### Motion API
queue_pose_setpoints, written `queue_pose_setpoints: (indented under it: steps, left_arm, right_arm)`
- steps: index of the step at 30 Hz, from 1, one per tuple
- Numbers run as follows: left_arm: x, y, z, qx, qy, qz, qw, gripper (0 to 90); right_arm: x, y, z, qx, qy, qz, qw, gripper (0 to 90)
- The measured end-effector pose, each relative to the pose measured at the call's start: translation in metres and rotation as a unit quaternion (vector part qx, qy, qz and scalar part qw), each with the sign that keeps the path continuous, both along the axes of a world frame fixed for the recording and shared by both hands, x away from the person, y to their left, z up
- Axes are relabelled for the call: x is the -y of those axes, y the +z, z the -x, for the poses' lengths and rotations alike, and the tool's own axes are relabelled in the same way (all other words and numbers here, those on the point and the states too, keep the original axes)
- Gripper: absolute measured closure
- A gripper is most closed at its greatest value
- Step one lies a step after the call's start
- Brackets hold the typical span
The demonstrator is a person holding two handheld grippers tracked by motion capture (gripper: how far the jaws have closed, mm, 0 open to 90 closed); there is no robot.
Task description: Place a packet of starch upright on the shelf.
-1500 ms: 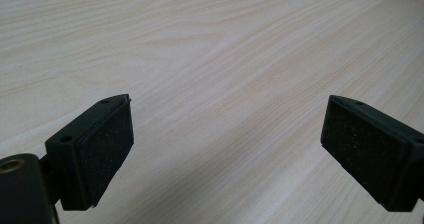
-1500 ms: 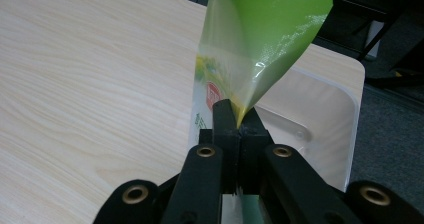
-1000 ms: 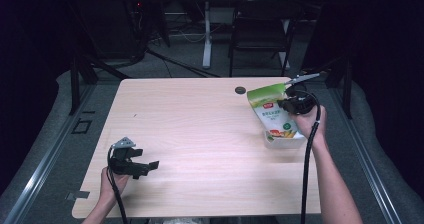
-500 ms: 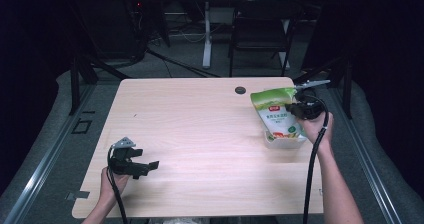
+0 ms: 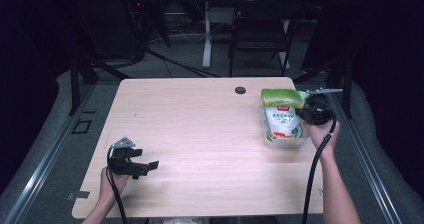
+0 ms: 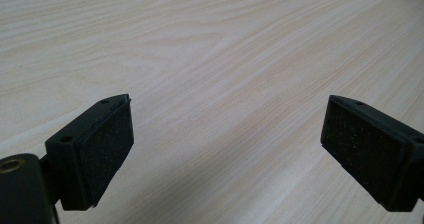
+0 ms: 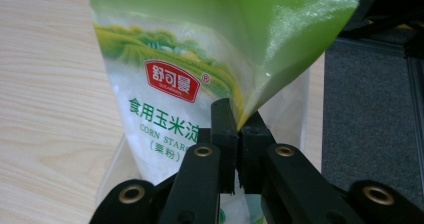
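Corn starch bag hanging from right gripper, fingers pinching thin edge, possibly slipping; left gripper idling, fingers spread.

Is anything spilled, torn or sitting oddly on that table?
Nothing looks spilled or torn. The one odd thing is the corn starch bag near the table's right edge: the right gripper pinches it by its side edge, so its green top folds over. The left gripper is open above bare wood.

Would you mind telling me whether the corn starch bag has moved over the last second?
Yes, slightly. The corn starch bag, pinched by the right tongs, has shifted a little toward the table's right edge, away from the round cable hole.
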State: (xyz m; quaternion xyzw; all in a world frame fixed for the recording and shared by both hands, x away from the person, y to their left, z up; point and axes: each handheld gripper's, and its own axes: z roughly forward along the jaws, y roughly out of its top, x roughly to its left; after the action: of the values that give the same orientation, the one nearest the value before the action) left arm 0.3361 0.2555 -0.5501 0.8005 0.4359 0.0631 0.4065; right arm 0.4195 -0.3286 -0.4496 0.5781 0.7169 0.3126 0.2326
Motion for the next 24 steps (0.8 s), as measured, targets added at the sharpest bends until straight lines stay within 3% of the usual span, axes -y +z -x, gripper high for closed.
queue_pose_setpoints:
  steps: [5, 15, 19, 20, 22, 24]
  left_arm:
    - [0.000, 0.000, 0.000, 0.000, 0.001, -0.001, 1.0000, 6.8]
    - [-0.001, 0.001, 0.002, 0.002, 0.004, -0.004, 1.0000, 6.8]
    - [0.000, 0.000, 0.002, 0.000, 0.002, -0.005, 1.0000, 6.8]
    - [0.000, 0.000, 0.002, 0.001, 0.001, -0.005, 1.0000, 6.8]
    - [0.001, 0.000, 0.001, 0.001, 0.001, -0.005, 1.0000, 6.8]
    - [0.000, 0.001, 0.001, -0.002, -0.003, -0.008, 1.0000, 6.8]
  right_arm:
    - [0.017, -0.015, 0.001, -0.001, -0.023, -0.041, 0.9989, 87.8]
    - [0.021, -0.013, 0.002, -0.004, -0.024, -0.040, 0.9989, 82.0]
    - [0.021, -0.010, 0.005, 0.005, -0.029, -0.043, 0.9987, 70.2]
    - [0.022, -0.007, 0.008, 0.008, -0.031, -0.046, 0.9984, 59.2]
    - [0.023, -0.005, 0.011, 0.007, -0.031, -0.044, 0.9985, 55.2]
    - [0.023, 0.001, 0.017, 0.011, -0.031, -0.046, 0.9984, 43.1]
